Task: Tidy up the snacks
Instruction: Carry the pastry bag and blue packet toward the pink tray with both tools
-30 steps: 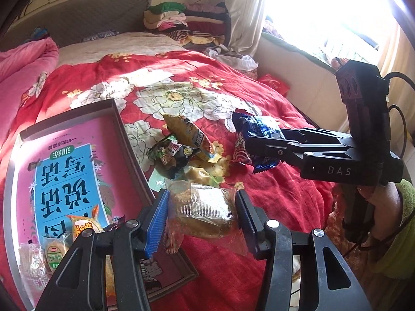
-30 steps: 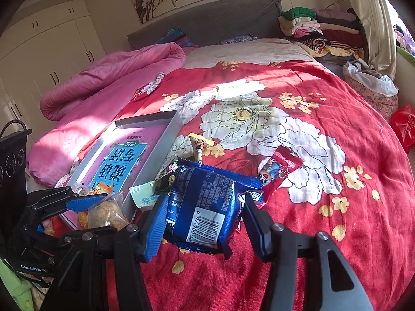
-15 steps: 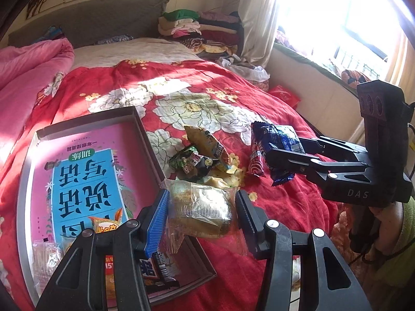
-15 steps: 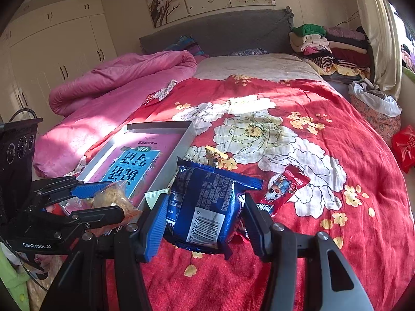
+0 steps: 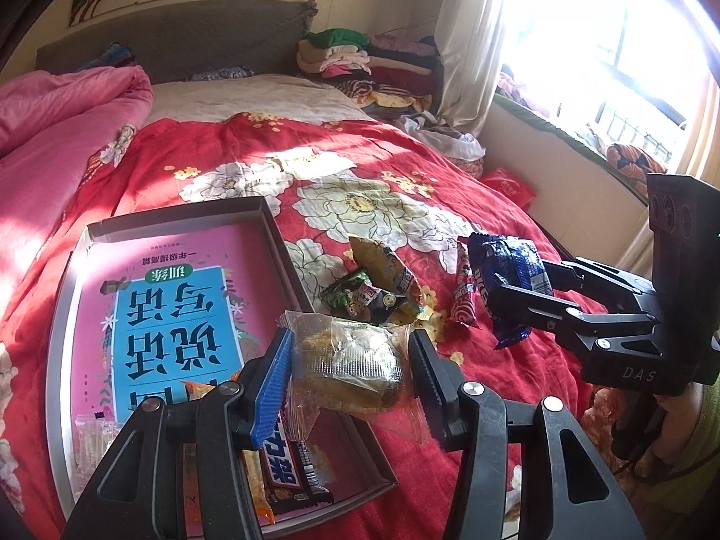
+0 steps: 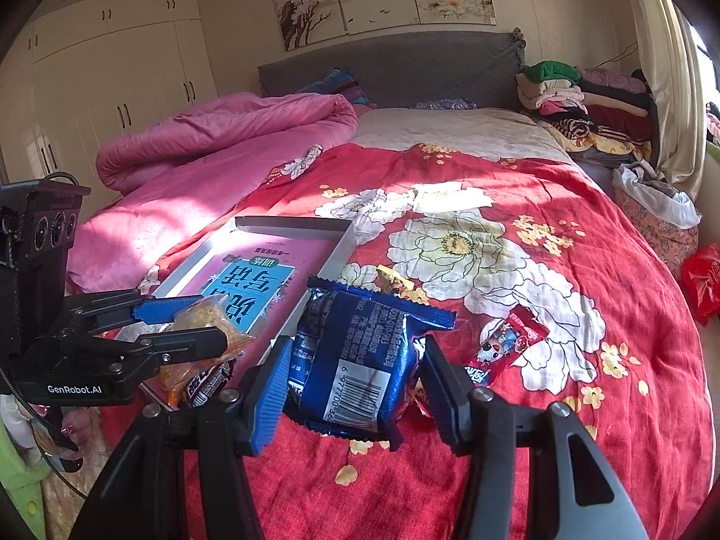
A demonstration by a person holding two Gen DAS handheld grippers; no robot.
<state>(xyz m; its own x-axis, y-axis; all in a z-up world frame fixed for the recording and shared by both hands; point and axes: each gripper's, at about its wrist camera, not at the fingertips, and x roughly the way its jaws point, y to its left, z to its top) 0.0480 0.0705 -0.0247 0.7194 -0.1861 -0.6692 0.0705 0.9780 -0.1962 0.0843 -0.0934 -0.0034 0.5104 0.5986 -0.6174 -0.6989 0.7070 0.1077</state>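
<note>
The left gripper (image 5: 351,360) is clamped on a clear-wrapped pastry (image 5: 348,362), both pads pressed into the wrapper's sides. The pastry hangs over the tray's (image 5: 60,315) right wall, near its front corner. The right gripper (image 6: 355,369) is closed on a blue packet (image 6: 360,360), barcode toward the camera, held above the red bedspread (image 6: 562,405).

From the left gripper, the blue packet sits at about 2 o'clock, apart from the pastry. Between them, at 12 to 1 o'clock, loose snacks lie on the bedspread just right of the tray: a green packet (image 5: 348,297), a yellow packet (image 5: 382,265) and a red stick packet (image 5: 463,292). Inside the tray a pink-and-blue book (image 5: 180,306) covers the floor, with a chocolate bar (image 5: 288,472) and other wrappers at 6 to 7 o'clock.
</note>
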